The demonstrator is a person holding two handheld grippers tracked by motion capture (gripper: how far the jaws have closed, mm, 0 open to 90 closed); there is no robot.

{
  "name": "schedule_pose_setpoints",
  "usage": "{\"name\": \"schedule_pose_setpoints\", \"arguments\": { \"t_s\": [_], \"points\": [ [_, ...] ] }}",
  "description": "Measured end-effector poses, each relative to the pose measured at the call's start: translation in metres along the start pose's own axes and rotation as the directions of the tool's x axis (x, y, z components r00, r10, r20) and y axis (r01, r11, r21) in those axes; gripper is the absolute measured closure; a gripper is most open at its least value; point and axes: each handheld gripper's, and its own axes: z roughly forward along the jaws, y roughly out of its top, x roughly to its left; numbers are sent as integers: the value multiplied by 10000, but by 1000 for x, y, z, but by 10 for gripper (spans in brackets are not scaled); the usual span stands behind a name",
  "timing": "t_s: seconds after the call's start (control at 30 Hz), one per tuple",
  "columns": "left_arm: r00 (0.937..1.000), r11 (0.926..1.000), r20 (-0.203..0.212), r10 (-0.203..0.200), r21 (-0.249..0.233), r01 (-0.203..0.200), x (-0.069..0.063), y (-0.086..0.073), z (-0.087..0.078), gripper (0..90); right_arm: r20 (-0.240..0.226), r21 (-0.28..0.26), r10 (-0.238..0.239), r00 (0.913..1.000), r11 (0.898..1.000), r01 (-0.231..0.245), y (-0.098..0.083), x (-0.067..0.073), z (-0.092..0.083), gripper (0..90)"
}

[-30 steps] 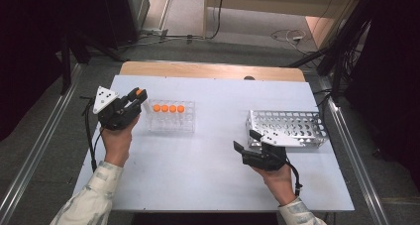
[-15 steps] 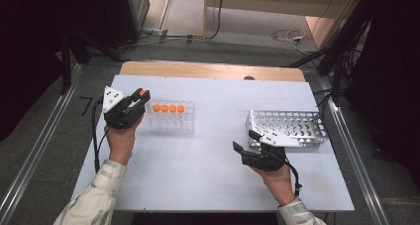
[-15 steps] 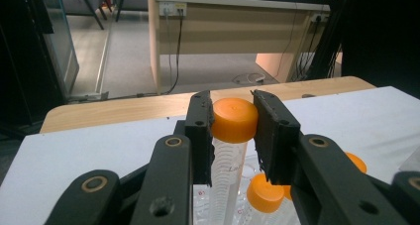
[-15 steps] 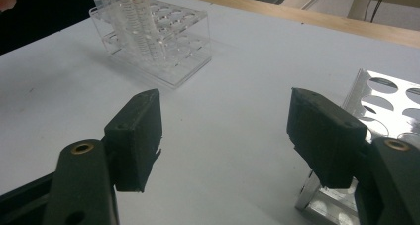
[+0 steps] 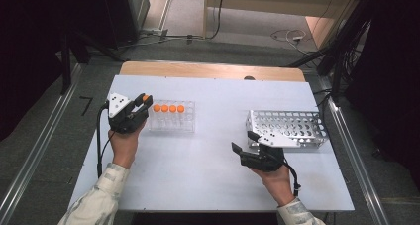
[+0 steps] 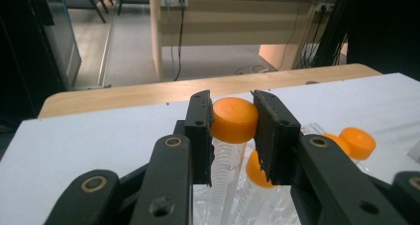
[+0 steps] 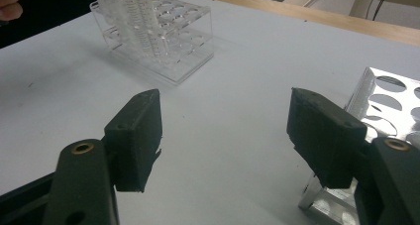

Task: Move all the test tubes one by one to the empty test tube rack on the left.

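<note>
- One orange-capped tube [image 6: 234, 120] is pinched at its cap by the left gripper [image 5: 141, 102], at the clear rack's [image 5: 173, 118] 9 o'clock end.
- Right gripper [image 7: 225, 136] jaws gape wide, empty, maybe just touching the metal rack [image 5: 287, 128].

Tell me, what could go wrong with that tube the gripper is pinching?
The left gripper pinches the orange-capped tube only by its cap, so the tube might slip or swing loose. Other capped tubes stand close by in the clear rack; a tilted tube could bump them or tug the rack. The right gripper is open and away from the rack, so nothing steadies it.
</note>
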Motion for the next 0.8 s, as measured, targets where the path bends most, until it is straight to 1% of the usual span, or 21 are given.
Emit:
{"name": "schedule_pose_setpoints", "arguments": {
  "t_s": [0.03, 0.3, 0.5, 0.57, 0.8],
  "points": [
    [10000, 10000, 21, 46, 34, -46, 0, -1, 0, 693, 5, 10, -7, 10000, 10000, 7, 0, 0, 0, 284],
    [10000, 10000, 48, 27, 36, -27, 0, -2, 0, 690, -13, 51, -33, 10000, 10000, 33, 0, 1, 1, 285],
    [9999, 9999, 95, -90, 107, 89, 0, -3, 1, 677, -19, 62, -41, 10000, 10000, 41, -1, 2, 1, 285],
    [9997, 9997, 151, -208, 97, 207, 0, -3, 1, 639, -27, 67, -20, 10000, 10000, 20, -1, 2, 1, 285],
    [9993, 9995, 205, -326, 60, 325, 0, -2, -1, 628, -31, 71, -66, 10000, 10000, 66, -1, 2, 2, 285]
  ]
}}
